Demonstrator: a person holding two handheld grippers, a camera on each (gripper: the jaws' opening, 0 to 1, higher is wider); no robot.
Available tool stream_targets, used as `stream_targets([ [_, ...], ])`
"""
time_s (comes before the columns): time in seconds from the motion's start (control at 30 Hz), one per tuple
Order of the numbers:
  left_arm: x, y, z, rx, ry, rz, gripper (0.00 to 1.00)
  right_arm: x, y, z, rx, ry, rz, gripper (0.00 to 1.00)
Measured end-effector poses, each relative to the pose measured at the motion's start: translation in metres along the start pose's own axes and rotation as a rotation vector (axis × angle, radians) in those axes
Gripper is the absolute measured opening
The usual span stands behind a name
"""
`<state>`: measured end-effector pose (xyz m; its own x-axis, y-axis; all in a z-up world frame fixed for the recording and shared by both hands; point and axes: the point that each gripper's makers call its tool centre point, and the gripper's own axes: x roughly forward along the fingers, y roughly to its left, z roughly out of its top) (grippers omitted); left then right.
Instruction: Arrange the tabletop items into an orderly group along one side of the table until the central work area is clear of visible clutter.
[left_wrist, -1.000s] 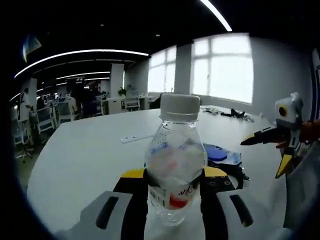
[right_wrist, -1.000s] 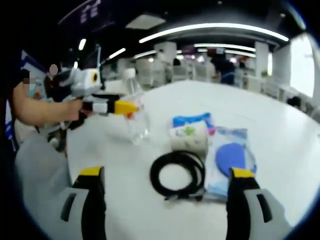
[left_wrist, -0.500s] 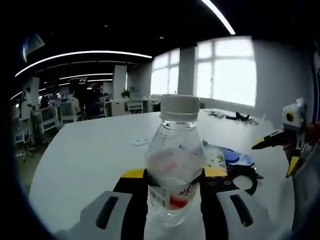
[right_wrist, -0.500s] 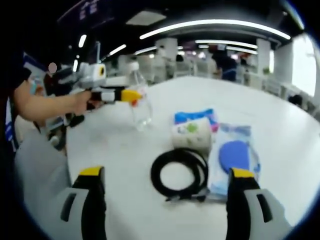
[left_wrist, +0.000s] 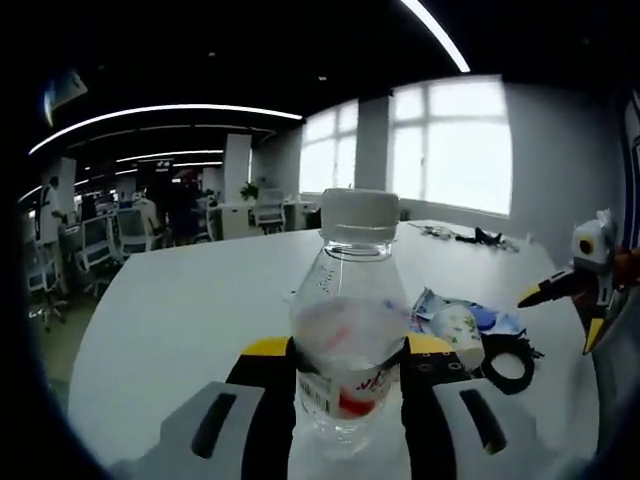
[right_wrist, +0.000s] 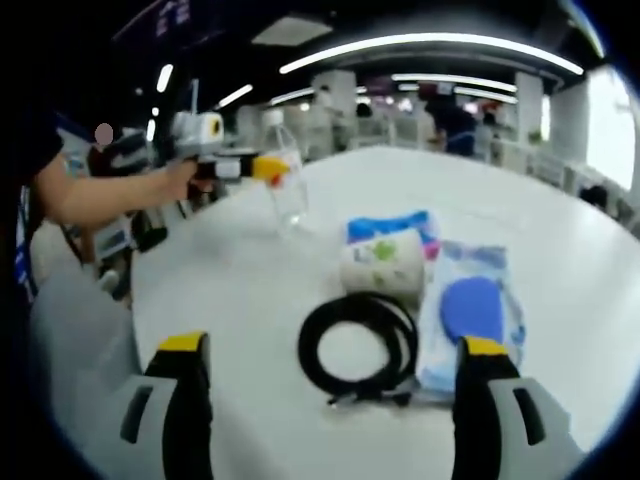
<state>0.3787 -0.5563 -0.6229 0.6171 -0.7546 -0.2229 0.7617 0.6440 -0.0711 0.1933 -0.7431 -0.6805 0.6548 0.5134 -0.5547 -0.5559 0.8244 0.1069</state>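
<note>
My left gripper (left_wrist: 346, 362) is shut on a clear plastic water bottle (left_wrist: 347, 320) with a white cap and red label, held upright above the white table (left_wrist: 190, 300). In the right gripper view the same bottle (right_wrist: 288, 190) hangs at the far left of the table in the left gripper (right_wrist: 262, 168). My right gripper (right_wrist: 330, 385) is open, low over the table's near edge. Just ahead of it lie a coiled black cable (right_wrist: 358, 345), a white tissue pack (right_wrist: 382, 265), a blue pouch (right_wrist: 395, 226) and a clear bag holding a blue item (right_wrist: 472, 312).
The right gripper (left_wrist: 585, 290) enters the left gripper view at the right edge. The cable (left_wrist: 508, 366) and tissue pack (left_wrist: 456, 328) lie right of the bottle there. Small dark items (left_wrist: 478, 238) sit far across the table. Office desks and chairs stand beyond.
The left gripper has carried the bottle farther away across the table, away from the cable and packs. The right gripper has stayed open in place.
</note>
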Motion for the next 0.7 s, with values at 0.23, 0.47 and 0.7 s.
stream_targets([
  [0.23, 0.004, 0.021, 0.005, 0.004, -0.006, 0.001, 0.38, -0.005, -0.005, -0.006, 0.002, 0.031, -0.002, 1.00],
  [0.47, 0.010, 0.038, 0.006, 0.029, 0.002, -0.016, 0.38, -0.008, -0.008, -0.010, 0.001, 0.051, -0.014, 1.00],
  [0.7, 0.013, 0.058, 0.006, 0.017, -0.008, -0.017, 0.38, -0.007, -0.010, -0.012, -0.004, 0.071, -0.017, 1.00],
])
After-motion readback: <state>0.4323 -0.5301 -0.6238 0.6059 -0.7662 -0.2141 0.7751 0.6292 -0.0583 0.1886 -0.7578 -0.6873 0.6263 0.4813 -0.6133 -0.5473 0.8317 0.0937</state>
